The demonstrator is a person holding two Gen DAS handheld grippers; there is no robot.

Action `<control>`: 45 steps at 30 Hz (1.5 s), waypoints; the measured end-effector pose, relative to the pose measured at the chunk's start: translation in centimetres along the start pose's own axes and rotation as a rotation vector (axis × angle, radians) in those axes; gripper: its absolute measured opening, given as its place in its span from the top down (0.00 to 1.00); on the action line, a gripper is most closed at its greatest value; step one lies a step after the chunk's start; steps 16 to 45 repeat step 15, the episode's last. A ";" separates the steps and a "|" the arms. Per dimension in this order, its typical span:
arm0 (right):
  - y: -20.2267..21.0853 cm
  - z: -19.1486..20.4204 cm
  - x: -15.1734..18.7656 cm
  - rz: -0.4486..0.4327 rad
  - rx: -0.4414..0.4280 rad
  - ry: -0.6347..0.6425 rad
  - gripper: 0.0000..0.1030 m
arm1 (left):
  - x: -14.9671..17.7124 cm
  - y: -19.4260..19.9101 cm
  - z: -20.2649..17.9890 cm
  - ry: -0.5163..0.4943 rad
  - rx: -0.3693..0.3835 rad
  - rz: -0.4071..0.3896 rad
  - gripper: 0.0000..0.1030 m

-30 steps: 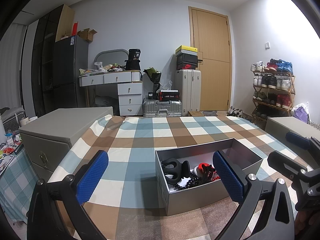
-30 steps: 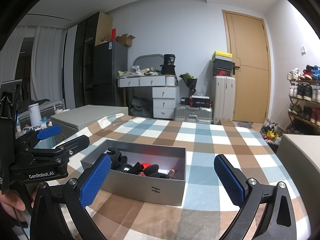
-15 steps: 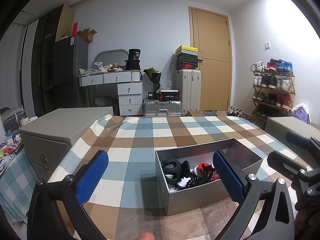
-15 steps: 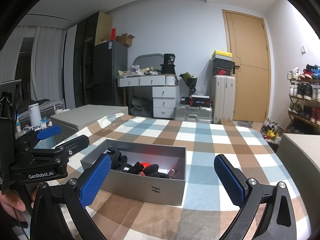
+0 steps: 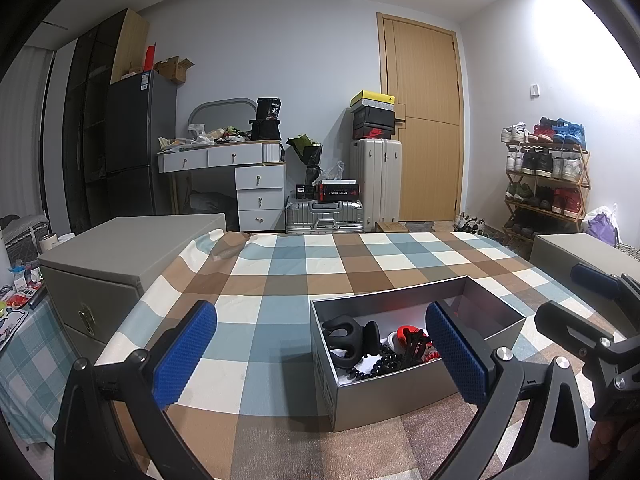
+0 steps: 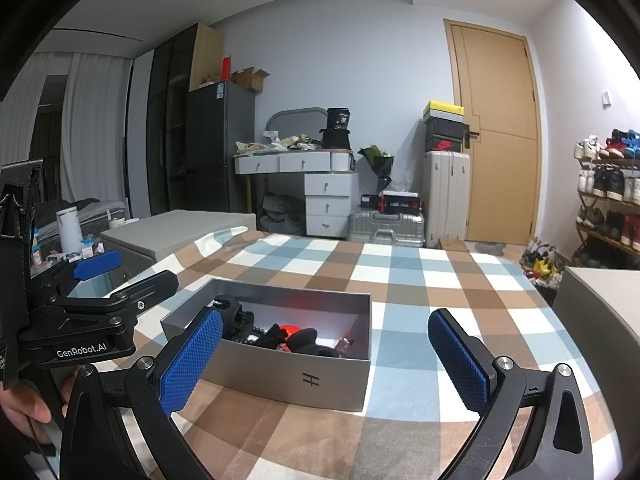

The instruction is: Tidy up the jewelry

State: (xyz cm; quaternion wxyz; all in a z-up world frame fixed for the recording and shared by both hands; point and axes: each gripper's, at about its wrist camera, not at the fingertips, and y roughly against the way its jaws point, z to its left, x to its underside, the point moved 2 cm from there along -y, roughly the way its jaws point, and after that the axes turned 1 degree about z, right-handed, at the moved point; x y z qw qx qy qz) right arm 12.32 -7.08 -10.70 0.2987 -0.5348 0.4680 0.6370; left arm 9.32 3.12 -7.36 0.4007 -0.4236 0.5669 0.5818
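An open grey box sits on the checked cloth. Inside lie a black hair claw, a string of black beads and red pieces; the right wrist view shows the same jumble. My left gripper is open and empty, just in front of the box's left half. My right gripper is open and empty, in front of the box's right end. Each gripper shows in the other's view, the right one and the left one.
The checked cloth covers the table. Grey storage boxes stand at the left and the right. Behind are a desk with drawers, suitcases, a door and a shoe rack.
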 end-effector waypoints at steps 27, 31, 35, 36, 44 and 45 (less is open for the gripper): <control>0.0 0.0 0.0 0.000 0.000 0.000 0.00 | 0.0 0.0 -0.2 -0.003 0.005 0.001 0.01; 0.0 0.0 0.0 0.000 0.000 0.000 0.00 | 0.0 0.0 -0.2 -0.003 0.005 0.001 0.01; 0.0 0.0 0.0 0.000 0.000 0.000 0.00 | 0.0 0.0 -0.2 -0.003 0.005 0.001 0.01; 0.0 0.0 0.0 0.000 0.000 0.000 0.00 | 0.0 0.0 -0.2 -0.003 0.005 0.001 0.01; 0.0 0.0 0.0 0.000 0.000 0.000 0.00 | 0.0 0.0 -0.2 -0.003 0.005 0.001 0.01; 0.0 0.0 0.0 0.000 0.000 0.000 0.00 | 0.0 0.0 -0.2 -0.003 0.005 0.001 0.01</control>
